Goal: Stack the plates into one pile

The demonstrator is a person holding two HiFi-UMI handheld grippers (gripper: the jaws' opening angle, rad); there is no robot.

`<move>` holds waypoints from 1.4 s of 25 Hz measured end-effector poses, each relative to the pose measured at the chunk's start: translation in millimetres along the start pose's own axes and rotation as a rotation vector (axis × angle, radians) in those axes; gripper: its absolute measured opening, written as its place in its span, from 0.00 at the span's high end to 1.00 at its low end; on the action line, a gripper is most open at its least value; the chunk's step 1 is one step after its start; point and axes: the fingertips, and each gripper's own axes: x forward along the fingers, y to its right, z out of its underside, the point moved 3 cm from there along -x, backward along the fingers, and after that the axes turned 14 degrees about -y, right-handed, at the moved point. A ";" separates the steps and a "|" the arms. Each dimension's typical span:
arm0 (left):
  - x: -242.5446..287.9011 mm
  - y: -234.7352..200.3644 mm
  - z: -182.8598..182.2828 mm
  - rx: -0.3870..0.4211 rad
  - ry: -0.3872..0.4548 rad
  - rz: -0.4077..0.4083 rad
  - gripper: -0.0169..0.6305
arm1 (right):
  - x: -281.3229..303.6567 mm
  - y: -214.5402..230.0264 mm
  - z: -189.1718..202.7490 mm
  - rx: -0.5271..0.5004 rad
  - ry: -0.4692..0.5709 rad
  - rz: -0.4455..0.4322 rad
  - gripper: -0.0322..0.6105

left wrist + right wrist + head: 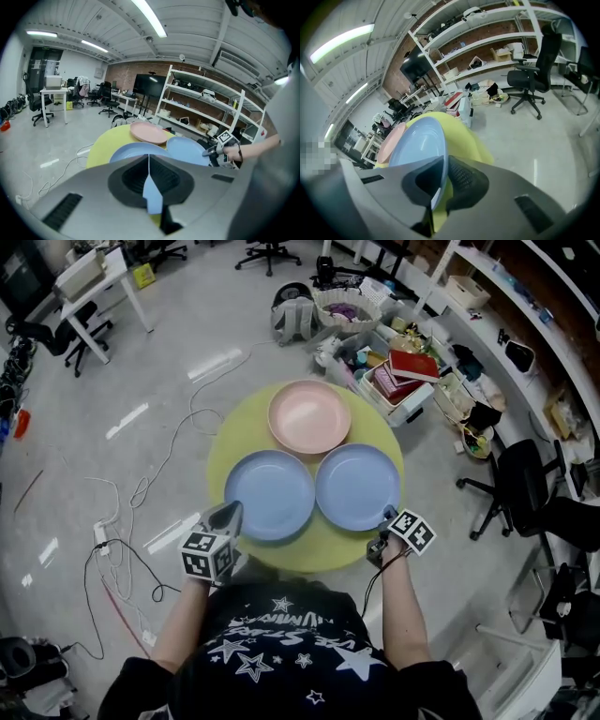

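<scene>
Lab-like workroom, brick wall (119, 77), white shelving (487, 43), office chairs (525, 488), desk (98, 277), cables (141, 488) across grey floor (169, 352)

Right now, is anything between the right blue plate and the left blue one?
Nothing visible. The right blue plate, clamped by the right gripper, lies beside the left blue plate; the pink plate sits farther back. The left gripper grips the left plate's near rim.

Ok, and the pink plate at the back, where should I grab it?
Probably its thin raised rim, on the left or right outer arc, coming in low from the side of the yellow table. The pink plate lies flat, so only the rim offers a pinch, and the left blue plate and right blue plate crowd its near edge.
</scene>
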 end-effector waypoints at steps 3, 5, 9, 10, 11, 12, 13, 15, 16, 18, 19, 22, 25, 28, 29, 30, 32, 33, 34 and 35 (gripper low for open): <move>8.4 -8.0 -7.5 0.005 0.005 0.029 0.94 | -6.9 -3.7 -5.1 -0.004 0.013 0.003 0.91; 14.0 -12.4 -13.2 0.018 0.004 0.042 0.94 | -13.2 -5.6 -7.9 -0.008 0.024 0.005 0.91; 21.3 -17.6 -24.6 0.043 0.001 0.069 0.94 | -28.2 -5.3 -13.3 0.006 0.066 0.013 0.91; 23.1 -18.7 -26.9 0.046 0.003 0.077 0.94 | -32.2 -4.7 -15.6 0.008 0.080 0.020 0.91; 25.1 -20.1 -29.0 0.049 0.004 0.084 0.94 | -36.1 -4.5 -18.3 0.013 0.095 0.024 0.91; 27.5 -21.9 -30.9 0.051 0.004 0.090 0.94 | -39.9 -5.1 -21.4 0.021 0.111 0.024 0.91; 30.2 -23.7 -32.8 0.051 0.003 0.096 0.94 | -43.6 -6.6 -24.5 0.033 0.127 0.019 0.91; 35.1 -27.0 -35.3 0.048 -0.002 0.109 0.94 | -50.4 -12.6 -29.5 0.062 0.157 -0.003 0.91; 36.8 -28.4 -36.0 0.046 -0.005 0.116 0.94 | -53.0 -17.2 -31.0 0.075 0.167 -0.017 0.90; 38.9 -31.0 -37.6 0.048 -0.011 0.127 0.94 | -54.8 -29.0 -33.1 0.093 0.179 -0.048 0.91; 39.4 -32.8 -38.6 0.050 -0.013 0.132 0.94 | -53.5 -35.8 -33.9 0.100 0.180 -0.065 0.91; 41.8 -41.4 -40.9 0.051 -0.015 0.140 0.94 | -39.2 -56.8 -33.8 0.123 0.167 -0.105 0.90; 44.2 -54.7 -41.0 0.049 -0.022 0.137 0.94 | -18.6 -76.2 -31.4 0.137 0.141 -0.111 0.90; 44.3 -69.4 -40.3 0.043 -0.037 0.132 0.94 | -3.2 -94.9 -31.8 0.129 0.123 -0.097 0.89; 44.7 -74.7 -39.7 0.041 -0.043 0.131 0.94 | 1.3 -101.4 -32.1 0.127 0.120 -0.097 0.90; 45.1 -80.0 -38.8 0.040 -0.047 0.131 0.94 | 6.1 -107.7 -32.1 0.127 0.118 -0.098 0.89; 46.2 -89.3 -36.8 0.037 -0.055 0.134 0.94 | 16.4 -119.4 -31.3 0.134 0.112 -0.099 0.89; 46.6 -92.8 -36.1 0.035 -0.060 0.137 0.94 | 21.7 -124.8 -31.1 0.142 0.108 -0.100 0.89; 47.1 -95.3 -35.6 0.035 -0.065 0.141 0.94 | 26.5 -129.8 -31.3 0.153 0.105 -0.102 0.90; 47.6 -97.1 -35.0 0.036 -0.072 0.147 0.94 | 30.8 -134.5 -31.6 0.168 0.102 -0.105 0.90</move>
